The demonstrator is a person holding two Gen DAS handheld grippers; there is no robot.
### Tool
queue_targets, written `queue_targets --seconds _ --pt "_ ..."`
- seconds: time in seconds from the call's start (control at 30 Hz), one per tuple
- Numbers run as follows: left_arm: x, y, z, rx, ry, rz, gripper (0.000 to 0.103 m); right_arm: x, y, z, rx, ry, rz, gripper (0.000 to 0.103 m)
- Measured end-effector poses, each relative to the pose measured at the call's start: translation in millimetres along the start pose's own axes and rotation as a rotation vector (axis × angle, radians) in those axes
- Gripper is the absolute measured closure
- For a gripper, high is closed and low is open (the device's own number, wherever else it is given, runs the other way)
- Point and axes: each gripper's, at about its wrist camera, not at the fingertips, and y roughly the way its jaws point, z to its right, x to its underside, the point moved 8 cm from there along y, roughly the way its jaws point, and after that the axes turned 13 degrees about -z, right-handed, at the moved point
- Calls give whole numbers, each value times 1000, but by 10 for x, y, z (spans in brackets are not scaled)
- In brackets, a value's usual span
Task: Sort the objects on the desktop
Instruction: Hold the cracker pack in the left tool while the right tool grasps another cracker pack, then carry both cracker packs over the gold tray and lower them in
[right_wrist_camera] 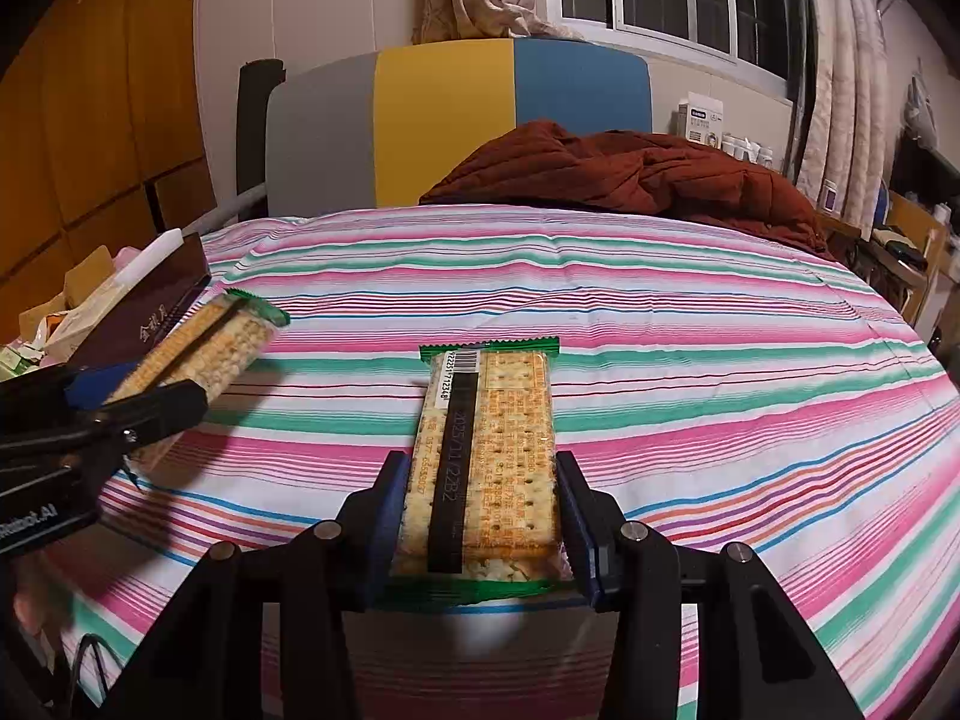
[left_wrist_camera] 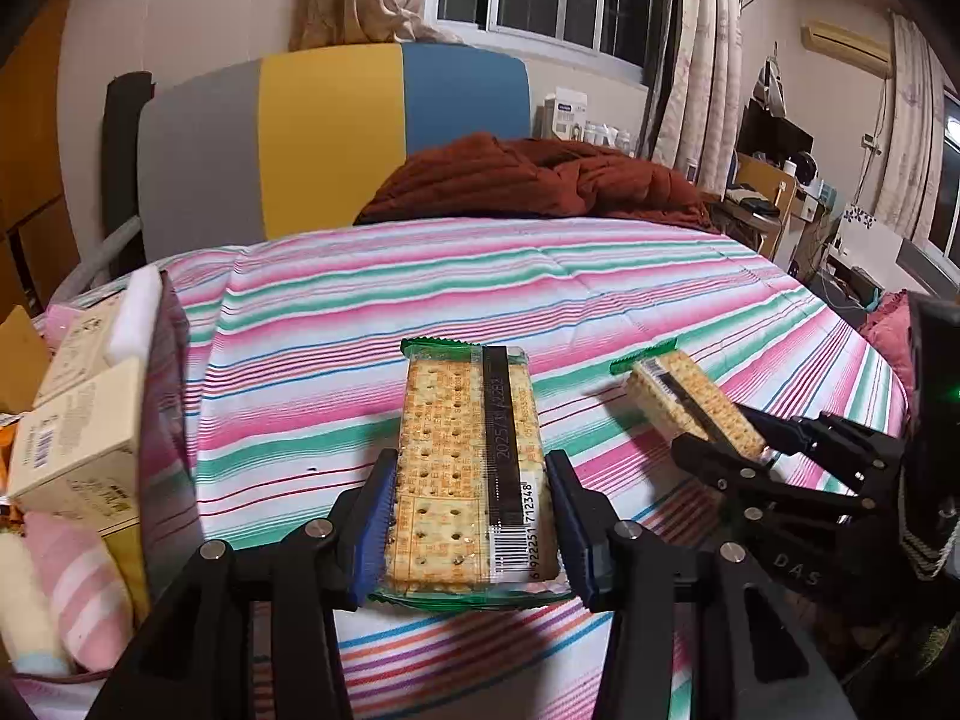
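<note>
Two clear-wrapped cracker packs with green crimped ends were each clamped in a gripper above the striped bedspread. The left pack sat lengthwise between the blue pads of the left gripper, its black date strip and barcode facing up, the barcode at the near end. The right pack was held the same way in the right gripper, jaws pressed against both long sides (here the barcode lay at the far end). Each pack showed in the other camera too, tilted and lifted clear of the bed.

At the bed's left edge stood a cluster of boxes: cream cartons and a dark brown box with a white foam block on top. A rust-red quilt was heaped at the far end of the bed, before a headboard banded grey, yellow and blue.
</note>
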Motion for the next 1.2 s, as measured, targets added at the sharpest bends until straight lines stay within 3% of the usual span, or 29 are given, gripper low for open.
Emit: queue_targets --seconds 0.43,0.7,1.0,1.2 --pt "-11 -477 -253 -34 -47 102 55 -197 -163 -433 -14 -76 50 55" --pt "18 -705 -616 -94 -124 139 55 -448 -256 -785 -50 -123 90 55" --pt "63 -953 -1233 -192 -244 175 55 -765 -388 -1474 -147 -210 139 55" --pt "200 -1079 -1731 -266 -329 176 55 -941 -392 -2013 -285 -249 127 55"
